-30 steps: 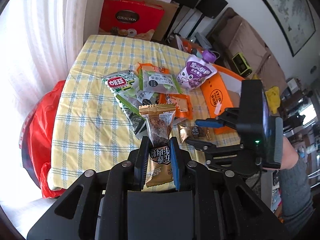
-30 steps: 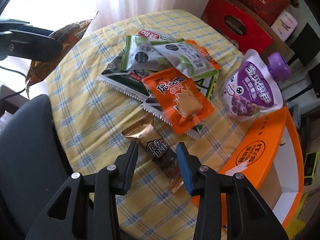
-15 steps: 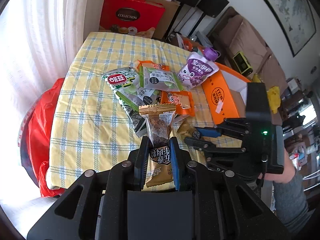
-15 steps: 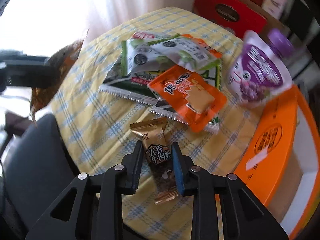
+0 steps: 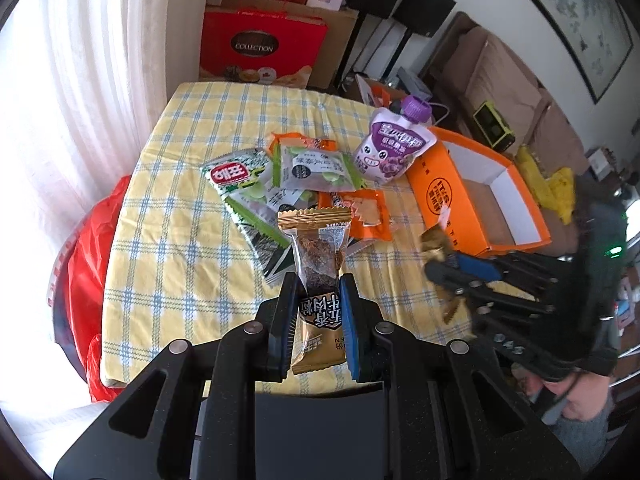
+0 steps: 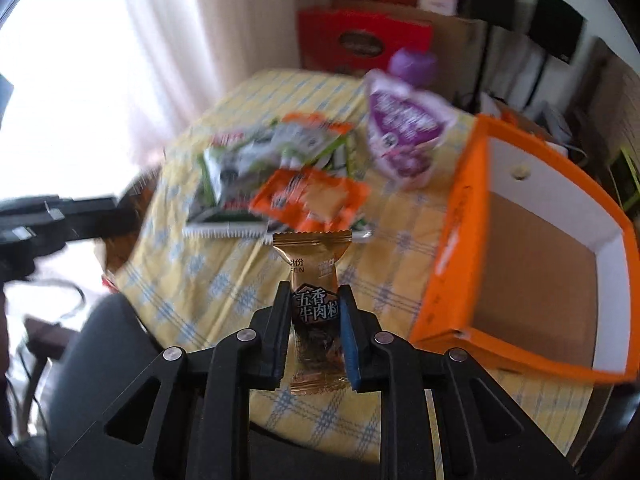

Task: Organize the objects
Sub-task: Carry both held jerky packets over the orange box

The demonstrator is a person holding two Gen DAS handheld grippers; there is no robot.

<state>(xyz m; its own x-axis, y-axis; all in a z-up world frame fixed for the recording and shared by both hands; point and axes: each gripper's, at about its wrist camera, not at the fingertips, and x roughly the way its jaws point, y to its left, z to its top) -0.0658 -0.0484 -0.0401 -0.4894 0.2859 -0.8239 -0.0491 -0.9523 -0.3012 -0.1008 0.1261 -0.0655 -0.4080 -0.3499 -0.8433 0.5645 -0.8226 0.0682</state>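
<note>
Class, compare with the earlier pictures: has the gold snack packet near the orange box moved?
Yes. The gold snack packet, earlier flat on the checked tablecloth, is now lifted off it in the right tongs.

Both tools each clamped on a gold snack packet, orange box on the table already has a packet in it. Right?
Not quite. The orange box is empty: the right wrist view shows only its bare cardboard floor. The rest holds: the left tool is clamped on a gold snack packet, and the right tool on another.
</note>
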